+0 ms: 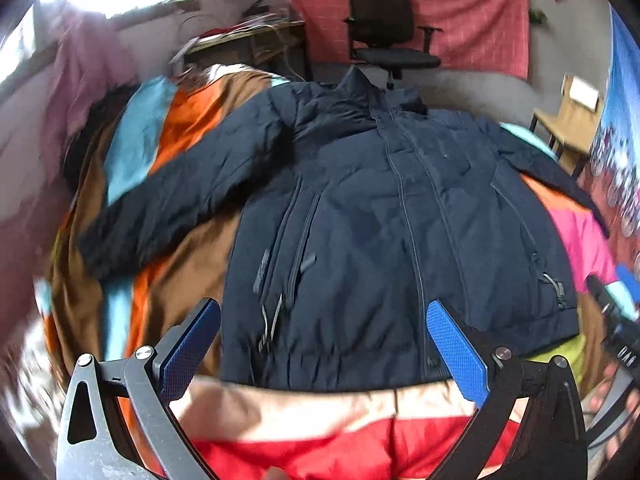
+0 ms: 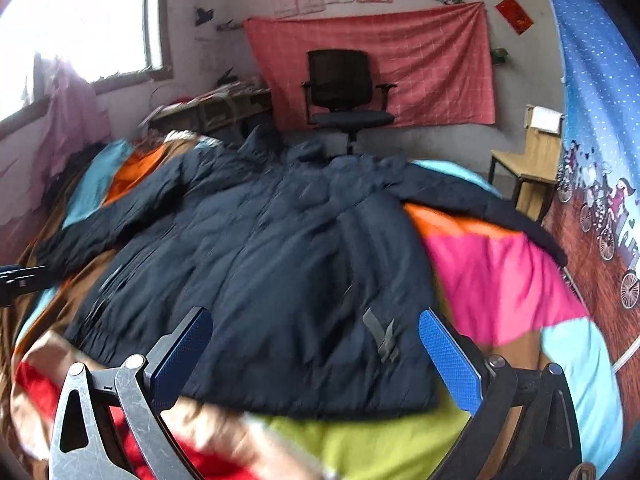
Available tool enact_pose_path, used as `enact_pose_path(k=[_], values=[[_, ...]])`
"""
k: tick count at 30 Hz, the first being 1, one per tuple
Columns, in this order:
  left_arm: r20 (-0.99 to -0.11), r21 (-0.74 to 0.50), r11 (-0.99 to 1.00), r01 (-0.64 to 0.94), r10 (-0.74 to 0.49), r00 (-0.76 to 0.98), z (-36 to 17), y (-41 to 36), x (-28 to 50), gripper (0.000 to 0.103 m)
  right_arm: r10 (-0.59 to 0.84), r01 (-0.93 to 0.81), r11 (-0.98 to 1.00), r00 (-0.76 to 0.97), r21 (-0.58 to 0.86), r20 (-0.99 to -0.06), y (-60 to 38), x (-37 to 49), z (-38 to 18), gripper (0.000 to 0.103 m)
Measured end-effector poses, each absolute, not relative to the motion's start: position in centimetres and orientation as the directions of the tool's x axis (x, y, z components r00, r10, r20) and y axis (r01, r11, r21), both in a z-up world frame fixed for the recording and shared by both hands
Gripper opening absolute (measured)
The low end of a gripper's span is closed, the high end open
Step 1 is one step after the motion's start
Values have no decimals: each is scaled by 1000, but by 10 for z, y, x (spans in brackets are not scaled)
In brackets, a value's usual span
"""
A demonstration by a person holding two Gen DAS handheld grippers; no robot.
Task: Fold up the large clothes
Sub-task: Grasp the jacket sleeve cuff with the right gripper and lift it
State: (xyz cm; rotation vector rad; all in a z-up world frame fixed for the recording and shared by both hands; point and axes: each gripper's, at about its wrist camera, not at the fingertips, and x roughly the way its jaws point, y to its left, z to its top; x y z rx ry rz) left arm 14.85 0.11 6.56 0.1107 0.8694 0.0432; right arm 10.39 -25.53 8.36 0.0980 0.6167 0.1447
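Jacket [image 1: 360,208], navy, lies flat, front up and zipped, on a multicoloured patchwork quilt [image 1: 180,120], collar at the far end. Left gripper [image 1: 324,344] and right gripper [image 2: 316,356] hover over the near hem, jaws wide apart, holding nothing.

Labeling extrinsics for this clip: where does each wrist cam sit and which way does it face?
Left wrist: on the left gripper, above the jacket hem, facing the collar and office chair; own open blue fingers show, the right gripper at the right edge.
Right wrist: on the right gripper, over the hem's right corner, same heading; own open fingers show.
Shared: jacket, patchwork quilt, chair, red wall cloth.
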Motion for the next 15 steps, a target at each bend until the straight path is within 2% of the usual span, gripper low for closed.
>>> enact_pose_path(k=[6,10,12,15], values=[[-789,204,978,48,135,599,66,-29,224,101,155,-48,979,810,200,-566,-297,161,85,103],[-791,185,975,121,75,607,61,-57,282,101,297,-38,898,788,439,-540,-335,207,76,103],[-784,181,968,172,36,620,54,-72,309,101,328,-30,887,743,460,-583,-344,231,71,103],[-775,182,948,261,-25,632,35,-94,346,101,249,40,928,671,370,-698,-357,268,60,103]])
